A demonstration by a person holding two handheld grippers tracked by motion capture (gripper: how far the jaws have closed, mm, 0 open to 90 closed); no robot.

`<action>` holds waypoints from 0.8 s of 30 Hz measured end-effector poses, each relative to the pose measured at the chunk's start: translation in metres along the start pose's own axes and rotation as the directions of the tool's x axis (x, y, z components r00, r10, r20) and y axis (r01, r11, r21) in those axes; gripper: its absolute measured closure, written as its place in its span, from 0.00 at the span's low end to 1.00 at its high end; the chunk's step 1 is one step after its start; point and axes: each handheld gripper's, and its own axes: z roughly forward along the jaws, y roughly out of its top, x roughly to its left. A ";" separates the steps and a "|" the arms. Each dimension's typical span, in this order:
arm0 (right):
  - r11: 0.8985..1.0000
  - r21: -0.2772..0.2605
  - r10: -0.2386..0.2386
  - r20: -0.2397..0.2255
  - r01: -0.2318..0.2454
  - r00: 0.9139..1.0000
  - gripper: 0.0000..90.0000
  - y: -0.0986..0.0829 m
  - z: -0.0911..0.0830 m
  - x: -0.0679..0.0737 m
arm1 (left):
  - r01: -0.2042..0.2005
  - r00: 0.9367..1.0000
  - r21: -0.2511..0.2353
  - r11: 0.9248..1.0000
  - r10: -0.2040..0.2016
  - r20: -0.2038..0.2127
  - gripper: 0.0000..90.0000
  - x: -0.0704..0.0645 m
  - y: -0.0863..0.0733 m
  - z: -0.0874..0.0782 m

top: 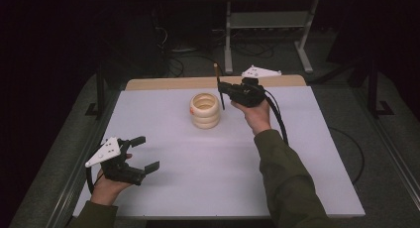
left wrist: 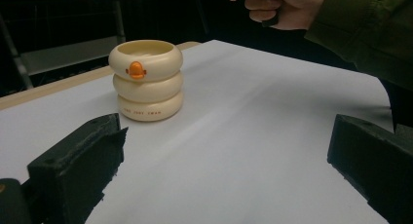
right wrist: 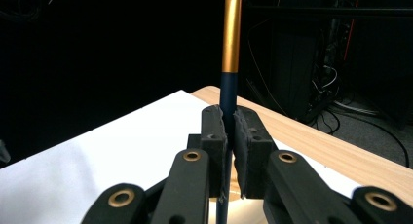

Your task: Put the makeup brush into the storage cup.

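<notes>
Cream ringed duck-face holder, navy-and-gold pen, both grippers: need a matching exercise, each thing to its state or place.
Things:
1. cream three-ring holder with an orange beak
2. navy-and-gold pen
3. left gripper
4. right gripper

States:
A. jaws spread wide, holding nothing
B. clamped upright between two jaws
C. standing on the white tabletop, near its far middle
D. raised just right of the holder, jaws closed on a thin stick

Pairs: 1-C, 2-B, 3-A, 4-D
</notes>
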 end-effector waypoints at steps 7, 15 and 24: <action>1.000 0.002 0.007 0.005 -0.007 1.000 0.92 0.000 0.008 -0.002 | -0.007 1.000 0.007 1.000 0.007 0.000 0.00 0.001 0.000 0.000; 1.000 0.007 -0.003 0.015 0.003 1.000 0.92 0.001 0.022 -0.003 | -0.007 1.000 0.001 1.000 0.007 0.001 0.00 0.001 0.000 0.000; 1.000 0.015 -0.002 0.018 0.002 1.000 0.92 0.003 0.035 -0.001 | -0.006 1.000 -0.001 1.000 0.006 0.003 0.00 0.001 0.000 0.000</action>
